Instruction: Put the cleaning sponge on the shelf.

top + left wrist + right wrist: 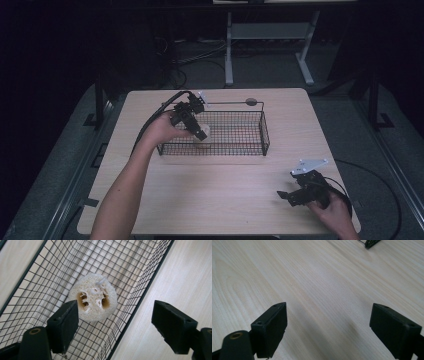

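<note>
Loofah slice (93,297): cream-white, fibrous weave, tan-brown hollows. Wire basket (140,277): black square grid. Table (317,290): pale wood grain. My gripper pads (65,326): matte black.

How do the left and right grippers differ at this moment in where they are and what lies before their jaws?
The left gripper hangs over the wire basket, while the right gripper sits low near the table's front right corner. A loofah slice lies in the basket ahead of the left gripper's jaws; bare wood lies ahead of the right gripper's. Both have their jaws wide apart and grip nothing.
</note>
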Demonstrator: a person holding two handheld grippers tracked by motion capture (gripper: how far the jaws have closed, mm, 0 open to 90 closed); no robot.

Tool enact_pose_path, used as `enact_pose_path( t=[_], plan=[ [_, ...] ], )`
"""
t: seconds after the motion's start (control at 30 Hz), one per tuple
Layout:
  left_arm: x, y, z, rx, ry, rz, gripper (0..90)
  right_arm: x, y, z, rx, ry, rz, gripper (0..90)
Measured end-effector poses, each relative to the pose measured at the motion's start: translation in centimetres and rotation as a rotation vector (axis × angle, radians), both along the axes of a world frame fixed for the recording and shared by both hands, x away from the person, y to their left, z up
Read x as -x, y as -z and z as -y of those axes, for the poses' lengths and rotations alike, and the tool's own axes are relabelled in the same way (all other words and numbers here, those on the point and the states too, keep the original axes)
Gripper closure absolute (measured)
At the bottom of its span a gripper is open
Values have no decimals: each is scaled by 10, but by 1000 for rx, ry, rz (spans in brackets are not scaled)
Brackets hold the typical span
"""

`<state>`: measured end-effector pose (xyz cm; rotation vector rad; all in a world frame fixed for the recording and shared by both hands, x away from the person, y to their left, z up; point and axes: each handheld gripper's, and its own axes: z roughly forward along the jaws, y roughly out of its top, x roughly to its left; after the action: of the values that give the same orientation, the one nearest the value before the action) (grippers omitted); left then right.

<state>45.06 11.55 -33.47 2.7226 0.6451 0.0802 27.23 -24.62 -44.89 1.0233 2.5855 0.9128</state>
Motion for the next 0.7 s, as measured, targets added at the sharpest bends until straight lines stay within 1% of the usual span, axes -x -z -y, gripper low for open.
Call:
enact_pose_path(
  t=[0.03, 0.07, 0.1, 0.17, 0.2, 0.27, 0.33, 0.37, 0.43, 0.5, 0.6, 0.67, 0.7],
  plan=[
    [2, -1, 0, 8, -8, -3, 215, 0, 0, 0, 0, 0, 0, 141],
    [3, -2, -1, 1, 1, -1, 215, 0, 0, 0, 3, 0, -1, 142],
    [6, -4, 0, 5, 2, -1, 215, 0, -1, 0, 4, 0, 1, 142],
    [8, -5, 0, 13, 1, 1, 214, 0, -1, -1, 3, 0, 1, 141],
    [9, -7, 0, 8, 7, -1, 214, 1, -1, -1, 2, 0, -1, 141],
    [13, -8, 1, 12, 9, 8, 214, 1, -1, -2, 3, 2, -3, 141],
    [15, -9, 0, 15, 18, 11, 214, 0, 0, -2, 10, -4, 5, 141],
    [19, -10, -1, 22, 20, 18, 214, 0, 0, -2, 9, -3, 4, 141],
    [21, -10, -2, 26, 23, 21, 214, 0, -1, -1, 9, -2, 3, 141],
    [27, -12, -4, 34, 24, 30, 214, 0, 0, -1, 7, -2, 5, 141],
    [31, -13, -6, 40, 27, 29, 214, 0, 0, -2, 13, -5, 4, 141],
    [35, -15, -7, 33, 32, 34, 214, 0, 0, -2, 15, -6, 4, 141],
    [40, -17, -9, 47, 33, 42, 214, 0, 0, -2, 16, -5, 4, 141]
  ],
)
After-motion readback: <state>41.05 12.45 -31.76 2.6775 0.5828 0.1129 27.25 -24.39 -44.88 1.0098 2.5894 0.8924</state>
